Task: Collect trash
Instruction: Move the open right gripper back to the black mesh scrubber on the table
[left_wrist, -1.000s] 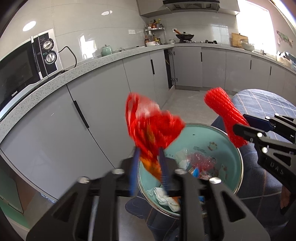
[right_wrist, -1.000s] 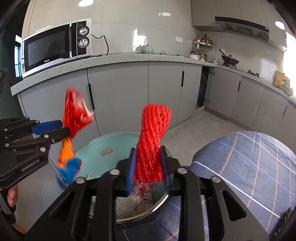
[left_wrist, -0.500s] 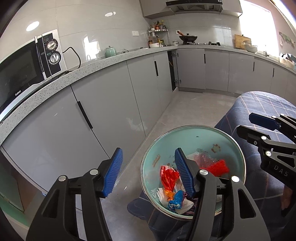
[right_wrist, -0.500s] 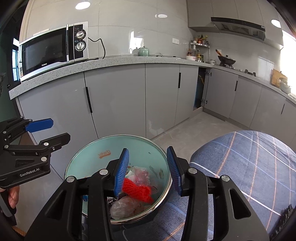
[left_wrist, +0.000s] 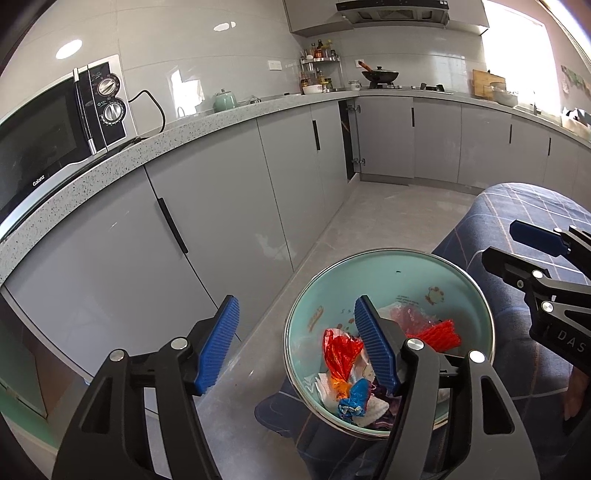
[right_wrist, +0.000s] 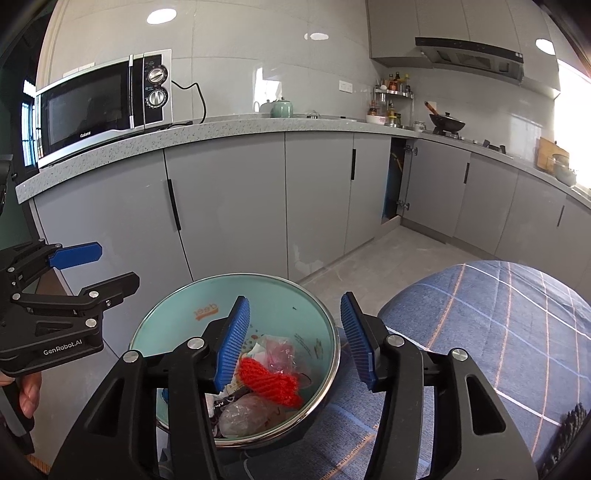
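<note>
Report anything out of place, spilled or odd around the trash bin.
Nothing has spilled: the red foam net and the red foil wrapper lie inside the teal metal-rimmed bin. One oddity farther back: a grey cabinet door near the stove stands ajar, showing a dark gap.

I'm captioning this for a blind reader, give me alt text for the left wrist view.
The left gripper, jaws opening and empty, hangs over a teal bin holding a red wrapper, red netting and tissue. Grey kitchen cabinets and a microwave stand behind.
</note>
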